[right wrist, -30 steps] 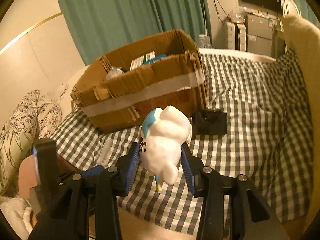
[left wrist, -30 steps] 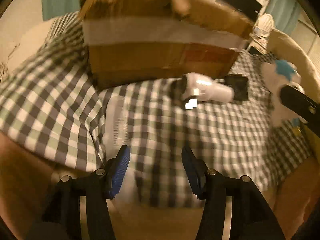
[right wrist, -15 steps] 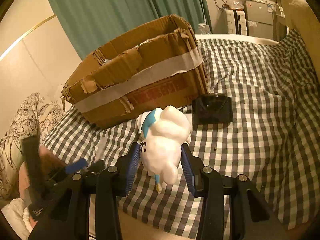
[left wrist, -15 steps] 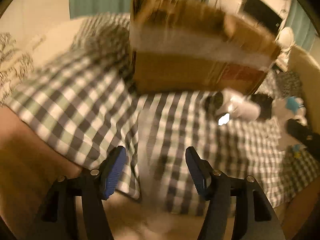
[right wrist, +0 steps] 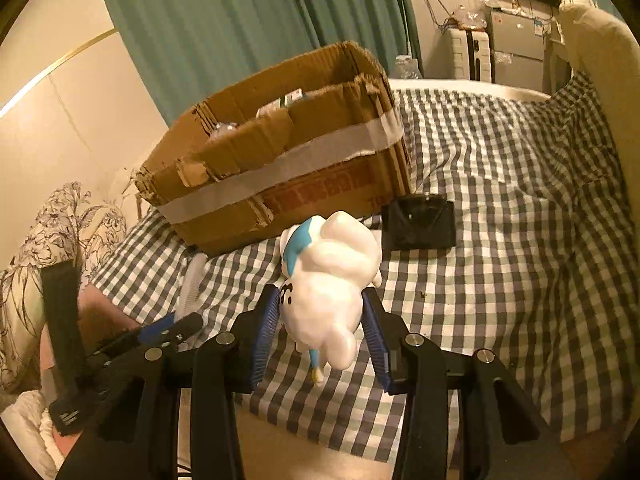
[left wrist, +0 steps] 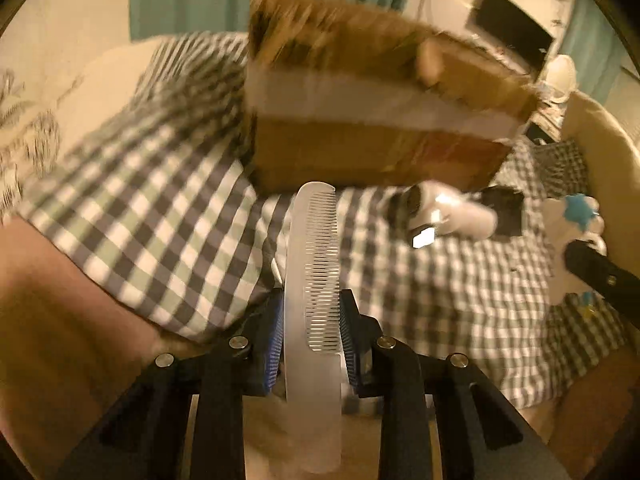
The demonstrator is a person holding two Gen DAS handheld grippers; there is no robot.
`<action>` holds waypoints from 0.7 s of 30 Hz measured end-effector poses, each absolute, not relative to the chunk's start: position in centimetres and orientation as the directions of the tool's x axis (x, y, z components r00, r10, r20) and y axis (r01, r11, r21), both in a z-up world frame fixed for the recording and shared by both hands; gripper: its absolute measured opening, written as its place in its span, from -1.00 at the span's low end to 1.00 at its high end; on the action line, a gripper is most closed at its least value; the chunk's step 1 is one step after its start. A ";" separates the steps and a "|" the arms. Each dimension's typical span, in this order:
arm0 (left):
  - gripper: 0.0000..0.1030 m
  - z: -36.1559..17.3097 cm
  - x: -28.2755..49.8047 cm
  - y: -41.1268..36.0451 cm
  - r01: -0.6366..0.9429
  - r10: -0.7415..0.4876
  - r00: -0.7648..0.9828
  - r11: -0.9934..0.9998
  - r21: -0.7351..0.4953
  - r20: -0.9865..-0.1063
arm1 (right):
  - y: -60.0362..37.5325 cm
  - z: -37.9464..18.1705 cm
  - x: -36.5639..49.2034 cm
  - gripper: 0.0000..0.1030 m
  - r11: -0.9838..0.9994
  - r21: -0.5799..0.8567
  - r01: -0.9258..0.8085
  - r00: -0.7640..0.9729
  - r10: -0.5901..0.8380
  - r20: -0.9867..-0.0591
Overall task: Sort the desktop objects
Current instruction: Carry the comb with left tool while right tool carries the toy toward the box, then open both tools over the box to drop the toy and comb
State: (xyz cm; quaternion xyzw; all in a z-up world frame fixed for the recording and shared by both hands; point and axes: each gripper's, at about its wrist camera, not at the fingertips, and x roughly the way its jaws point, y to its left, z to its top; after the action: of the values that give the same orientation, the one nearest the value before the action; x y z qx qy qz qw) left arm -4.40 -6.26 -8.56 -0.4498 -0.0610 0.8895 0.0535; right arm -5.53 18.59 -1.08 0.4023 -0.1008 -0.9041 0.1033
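Checked cloth covers the table (right wrist: 500,184), with green curtains behind, and our cardboard box (right wrist: 288,176) sits toward its far left corner. On the left, our left tongs (left wrist: 310,340) are closing on a clear comb (left wrist: 314,280); the pads look pressed against its sides. The comb's long axis runs straight away from the tongs toward the box wall just ahead, so we judge the carry to be a lift up and over that near wall. Further right, a white device (left wrist: 448,216) and a black case (right wrist: 418,222) lie near the box. Our right tongs (right wrist: 320,320) grip a white figurine (right wrist: 332,276), held narrow around its body, near the table's front edge.
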 end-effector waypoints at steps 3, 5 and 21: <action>-0.49 -6.0 -3.6 -5.7 -0.076 0.166 -0.641 -0.985 -0.153 -0.749 | 18.2 0.1 -4.9 -0.20 -0.957 0.265 0.121 -0.669 -0.276 -0.690; -0.49 -3.9 -3.1 -5.1 -0.098 0.177 -0.678 -0.984 -0.151 -0.714 | 17.6 1.3 -4.8 -0.20 -0.956 0.257 0.140 -0.682 -0.282 -0.675; -0.49 5.9 -12.6 -3.9 -0.142 0.220 -0.798 -0.973 -0.180 -0.560 | 14.2 7.7 -14.9 -0.20 -0.919 0.293 0.264 -0.729 -0.389 -0.563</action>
State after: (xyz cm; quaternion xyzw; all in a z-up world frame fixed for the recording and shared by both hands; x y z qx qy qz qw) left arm -12.59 -3.94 5.95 -0.3027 -0.0647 0.9460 0.0957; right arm -14.85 14.23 7.71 0.3227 -0.0968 -0.9249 0.1764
